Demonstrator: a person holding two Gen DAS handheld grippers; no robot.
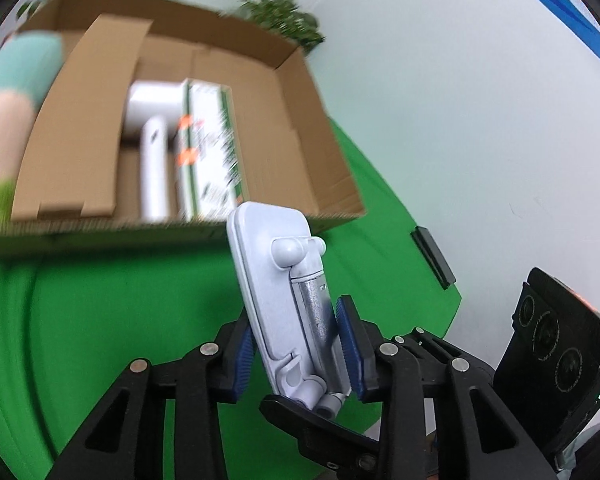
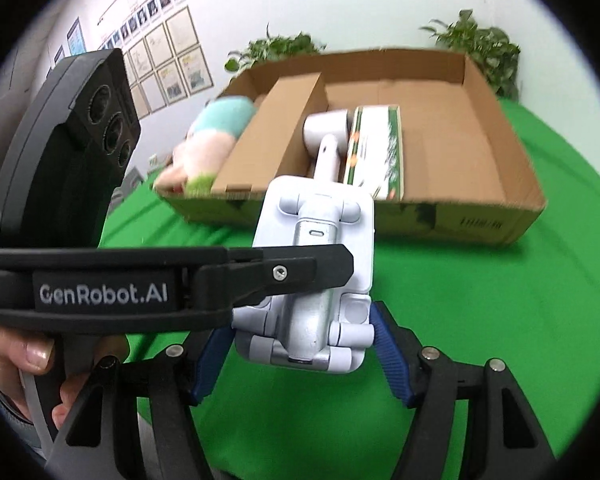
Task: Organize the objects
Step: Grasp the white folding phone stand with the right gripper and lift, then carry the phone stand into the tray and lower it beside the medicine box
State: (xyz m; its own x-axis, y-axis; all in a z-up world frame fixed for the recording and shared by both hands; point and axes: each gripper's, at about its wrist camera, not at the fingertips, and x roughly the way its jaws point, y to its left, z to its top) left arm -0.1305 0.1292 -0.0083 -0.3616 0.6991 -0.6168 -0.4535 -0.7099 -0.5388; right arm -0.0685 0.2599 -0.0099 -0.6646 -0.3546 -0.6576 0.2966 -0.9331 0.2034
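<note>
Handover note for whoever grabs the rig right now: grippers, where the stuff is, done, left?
Left gripper: shut on the folded white stand, edgewise.
Right gripper: blue pads flank the same stand's wide end; contact unclear.
Stand is off the green cloth, short of the cardboard box.
Done: white dryer, green-white carton, plush toy in box.
Left: put the stand in the box.
</note>
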